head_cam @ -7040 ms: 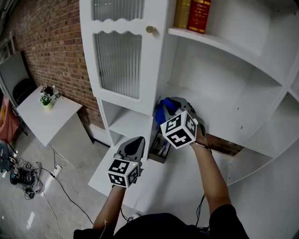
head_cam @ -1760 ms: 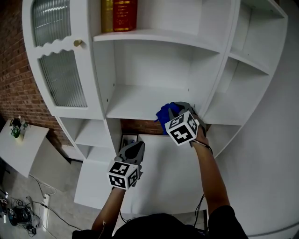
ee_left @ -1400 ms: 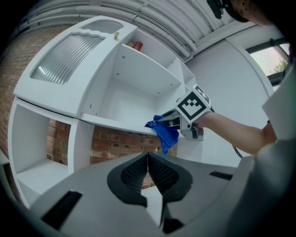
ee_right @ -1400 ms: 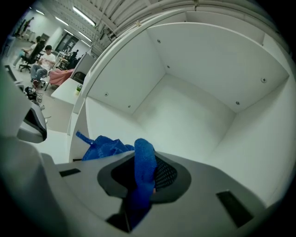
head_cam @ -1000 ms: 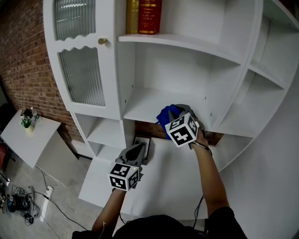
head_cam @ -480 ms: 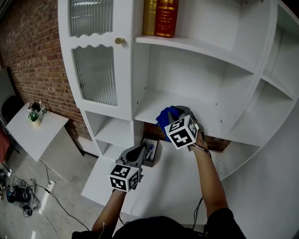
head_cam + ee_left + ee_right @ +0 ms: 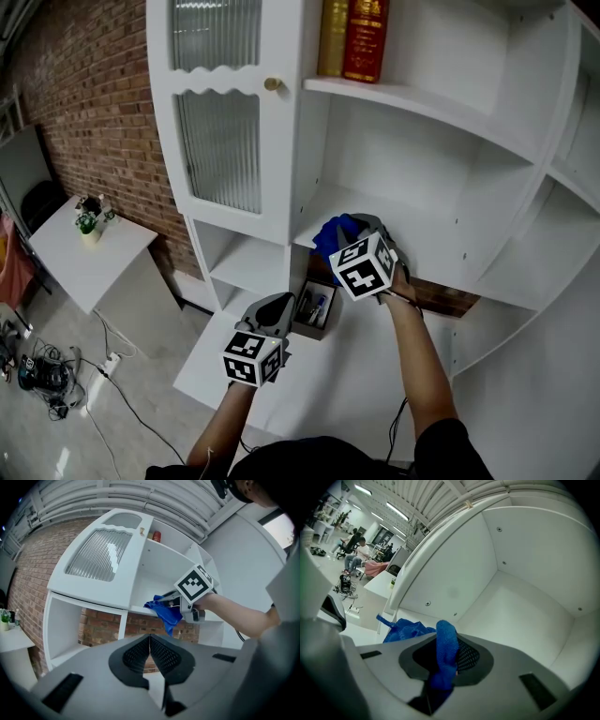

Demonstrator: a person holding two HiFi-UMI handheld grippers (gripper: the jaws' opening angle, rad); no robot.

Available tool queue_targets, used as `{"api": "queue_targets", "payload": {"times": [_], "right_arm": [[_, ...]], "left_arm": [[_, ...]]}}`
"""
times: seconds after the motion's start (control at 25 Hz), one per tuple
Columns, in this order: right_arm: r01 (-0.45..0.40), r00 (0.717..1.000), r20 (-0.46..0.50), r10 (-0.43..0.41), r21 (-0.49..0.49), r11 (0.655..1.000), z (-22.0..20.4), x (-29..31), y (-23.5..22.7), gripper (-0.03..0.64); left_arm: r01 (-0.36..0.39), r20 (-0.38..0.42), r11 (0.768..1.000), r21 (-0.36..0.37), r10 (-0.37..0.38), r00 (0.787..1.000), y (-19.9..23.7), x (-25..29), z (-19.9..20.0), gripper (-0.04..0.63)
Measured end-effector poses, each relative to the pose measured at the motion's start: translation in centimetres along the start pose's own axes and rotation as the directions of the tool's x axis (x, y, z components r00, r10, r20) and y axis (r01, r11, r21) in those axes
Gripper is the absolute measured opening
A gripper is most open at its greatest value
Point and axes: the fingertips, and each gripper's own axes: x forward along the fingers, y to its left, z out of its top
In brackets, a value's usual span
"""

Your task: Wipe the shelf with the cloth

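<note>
Blue cloth (image 7: pixel 446 654) sat pinched in the right gripper (image 7: pixel 352 231), whose jaws were closed on one fold of it. The rest of the cloth bunched out to the left of the jaws and hung over the front edge of the shelf (image 7: pixel 433 251). That shelf was the white floor of the unit's middle bay. The gripper was at its front left corner, with bare board running away behind and to the right. In the left gripper view the cloth drooped a little below the shelf edge, just under the right gripper.

The left gripper (image 7: pixel 150 649) was lower and to the left, well apart from the cloth, its jaws pressed together on nothing. It hung over the unit's lower ledge, near a small open box (image 7: pixel 313 308) that held pens, too small to count.

As for writing, two books (image 7: pixel 354 37) stood upright side by side on the shelf above, one gold and one red. The gilt print on their spines was too small to read. Each gripper carried one cube (image 7: pixel 366 266) faced with black-and-white square markers.

By count there were one cloth, two grippers, two books and one box. One door (image 7: pixel 223 141) of ribbed glass, with one round knob (image 7: pixel 273 84), stood left of the open bay. Further left ran a brick wall (image 7: pixel 94 112), and before it stood one white table (image 7: pixel 94 262) with a small potted plant (image 7: pixel 88 223) on it.
</note>
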Motion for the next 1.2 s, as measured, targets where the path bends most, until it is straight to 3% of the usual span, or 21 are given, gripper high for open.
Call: {"api": "queue_targets", "payload": {"times": [0.52,1.2], "right_arm": [[-0.007,0.999,0.046,0.010,-0.063,0.998,4.1,2.4,3.4,0.078],[0.016,0.999,0.031,-0.014,-0.060,0.998,4.6,2.7,3.9,0.078]], "left_arm": [[-0.092,-0.003,0.996,0.002,0.092,0.996,3.3,-3.6,0.0,0.017],[-0.112,0.005,0.994,-0.006,0.112,0.994,4.2,-5.3,0.0,0.017]]}}
